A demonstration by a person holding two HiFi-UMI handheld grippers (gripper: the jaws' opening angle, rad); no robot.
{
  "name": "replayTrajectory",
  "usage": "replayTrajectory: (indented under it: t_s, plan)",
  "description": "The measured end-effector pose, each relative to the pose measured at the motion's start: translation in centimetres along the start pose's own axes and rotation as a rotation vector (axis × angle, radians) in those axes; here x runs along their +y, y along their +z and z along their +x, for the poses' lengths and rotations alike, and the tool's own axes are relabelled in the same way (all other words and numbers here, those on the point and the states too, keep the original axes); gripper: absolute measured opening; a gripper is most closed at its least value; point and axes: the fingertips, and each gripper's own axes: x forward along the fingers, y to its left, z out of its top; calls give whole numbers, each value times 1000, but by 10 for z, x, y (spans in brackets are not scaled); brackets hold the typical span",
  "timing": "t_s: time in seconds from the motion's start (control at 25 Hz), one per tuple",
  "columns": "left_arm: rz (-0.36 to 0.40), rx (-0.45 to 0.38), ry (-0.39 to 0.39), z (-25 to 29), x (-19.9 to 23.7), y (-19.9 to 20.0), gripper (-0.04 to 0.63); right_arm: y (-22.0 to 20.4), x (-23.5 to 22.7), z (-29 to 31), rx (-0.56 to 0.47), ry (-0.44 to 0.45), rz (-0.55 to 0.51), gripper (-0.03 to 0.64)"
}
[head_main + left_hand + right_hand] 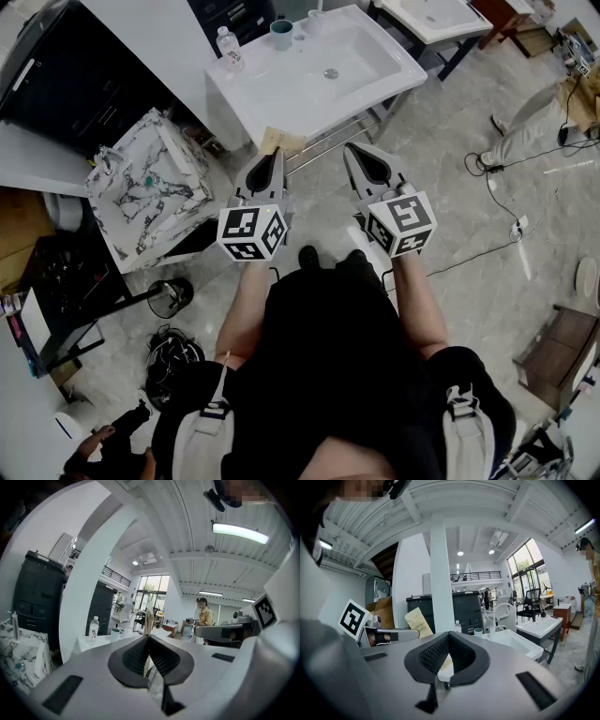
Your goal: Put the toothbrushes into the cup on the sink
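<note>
The white sink stands ahead of me, with a teal cup and a water bottle on its back edge. My left gripper is shut on a tan toothbrush packet, held in the air near the sink's front rim. In the left gripper view the packet sticks up edge-on past the shut jaws, with the cup beyond. From the right gripper view the packet shows flat beside the cup. My right gripper hovers level with the left one, jaws shut, nothing seen in them.
A marbled white cabinet stands to the left of the sink and a black cabinet behind it. A second sink is at the far right. Cables cross the floor. A person stands far off.
</note>
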Motion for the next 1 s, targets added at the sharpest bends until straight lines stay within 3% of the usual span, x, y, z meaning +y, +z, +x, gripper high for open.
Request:
replayTrajectory:
  t_s: [1.0]
  plan:
    - [-14, 35, -25, -16, 5, -11, 15, -19, 18, -2, 24, -22, 67, 29]
